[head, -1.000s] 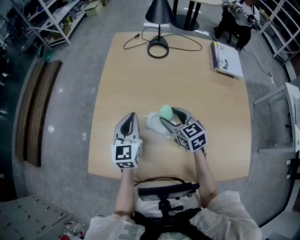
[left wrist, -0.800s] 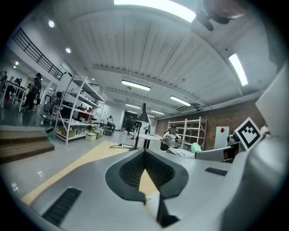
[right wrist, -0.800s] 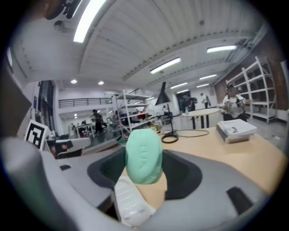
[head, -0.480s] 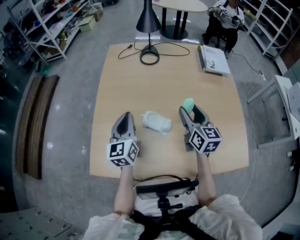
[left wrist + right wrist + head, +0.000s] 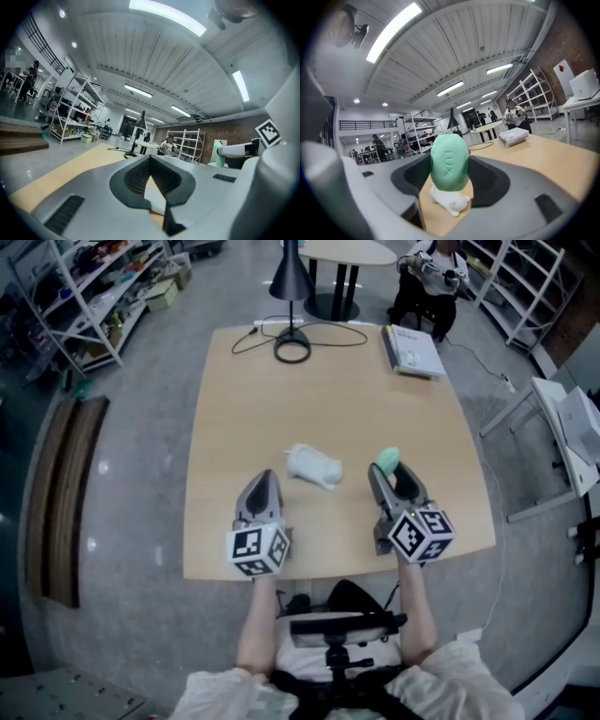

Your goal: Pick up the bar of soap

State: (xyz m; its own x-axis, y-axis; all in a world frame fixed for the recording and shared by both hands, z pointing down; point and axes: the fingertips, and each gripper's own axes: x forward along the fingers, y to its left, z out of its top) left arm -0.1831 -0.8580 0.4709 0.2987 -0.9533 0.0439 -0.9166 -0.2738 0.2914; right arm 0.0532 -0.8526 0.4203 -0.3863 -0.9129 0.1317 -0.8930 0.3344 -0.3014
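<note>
Right tool point(image 5: 392, 472) clenched on green soap bar point(image 5: 449, 161). Bar upright between its jaws, gripped by side edges, above tabletop point(image 5: 234, 381). Left tool point(image 5: 263, 482) closed, empty. Soap likely rigid, light, slick: rounded edges may squirt out, so firm mid-length hold.

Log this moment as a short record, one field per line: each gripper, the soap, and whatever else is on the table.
right gripper: shut on the green soap bar, over the near right part of the table
left gripper: shut, nothing between the jaws, by the table's near edge
green soap bar: upright between the right jaws, stamped face toward that gripper's camera
white object: lying on the table between the two grippers, apart from both
lamp: far edge, cord beside its base
book: far right corner
</note>
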